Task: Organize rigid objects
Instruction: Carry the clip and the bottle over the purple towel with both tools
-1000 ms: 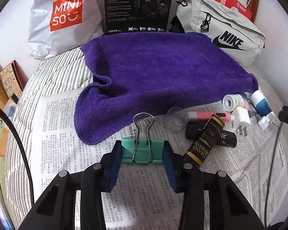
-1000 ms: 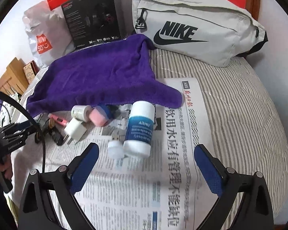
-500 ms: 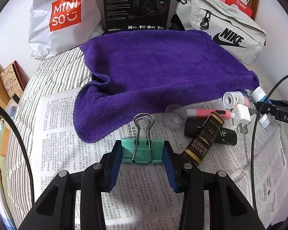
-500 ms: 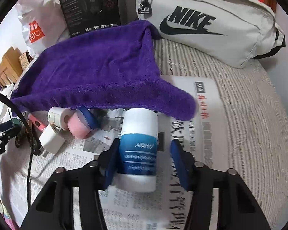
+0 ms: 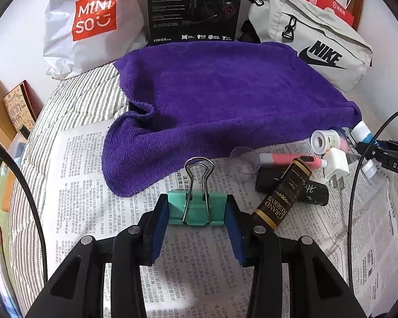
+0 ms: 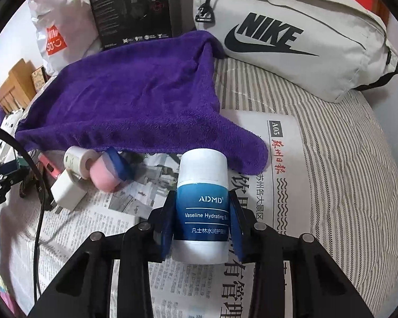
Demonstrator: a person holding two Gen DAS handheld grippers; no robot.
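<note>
In the left wrist view, a green binder clip [image 5: 197,206] is clamped in the left tool [image 5: 196,228] above newspaper [image 5: 87,185]; purple towel [image 5: 225,100] at 12 o'clock. In the right wrist view, the ADMD bottle [image 6: 202,209] is gripped by the right tool [image 6: 202,228], white charger [image 6: 66,190] at 9 o'clock.

A home bedroom is shown. A bed with a striped cover [image 6: 339,143] is used as the work surface, with newspaper [image 5: 82,185] spread over it and a purple towel [image 5: 225,98] laid across. Personal belongings are propped against the white wall at the head: a Miniso shopping bag [image 5: 90,23], a black headset box [image 5: 193,8] and a grey Nike bag [image 6: 299,37]. Toiletries and a white charger plug [image 5: 337,163] are scattered on the newspaper. Wooden furniture [image 6: 13,84] is seen beside the bed.
</note>
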